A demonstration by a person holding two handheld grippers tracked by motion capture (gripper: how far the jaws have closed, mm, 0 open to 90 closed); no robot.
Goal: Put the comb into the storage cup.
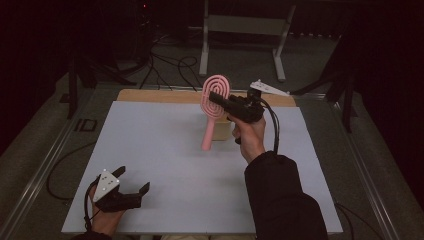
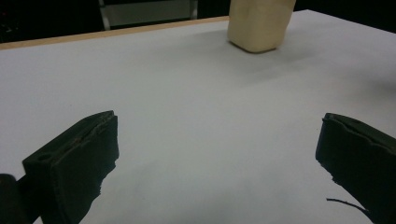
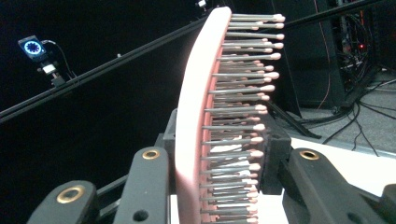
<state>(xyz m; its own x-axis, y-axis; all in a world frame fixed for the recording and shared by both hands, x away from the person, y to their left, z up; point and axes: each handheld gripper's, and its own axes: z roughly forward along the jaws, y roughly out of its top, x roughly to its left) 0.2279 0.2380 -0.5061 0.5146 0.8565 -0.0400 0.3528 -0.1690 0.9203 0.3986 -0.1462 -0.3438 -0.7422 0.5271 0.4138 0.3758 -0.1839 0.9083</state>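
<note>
The right hand-held gripper (image 1: 220, 100) pinches a pink hairbrush (image 1: 213, 106) by its head, held above a cream container (image 1: 223, 131) it half hides. The left hand-held gripper (image 1: 134, 181) rests spread on the white surface (image 1: 160, 160). The room behind is dark, cables barely legible.

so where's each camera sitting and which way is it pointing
High view: above the person's side, facing forward and down on the white table; both forearms, left gripper, right gripper show.
Left gripper view: rides low, looks across the table between open jaws at the beige holder.
Right gripper view: looks along jaws shut on the pink hairbrush.
High and right gripper views share the hairbrush.
</note>
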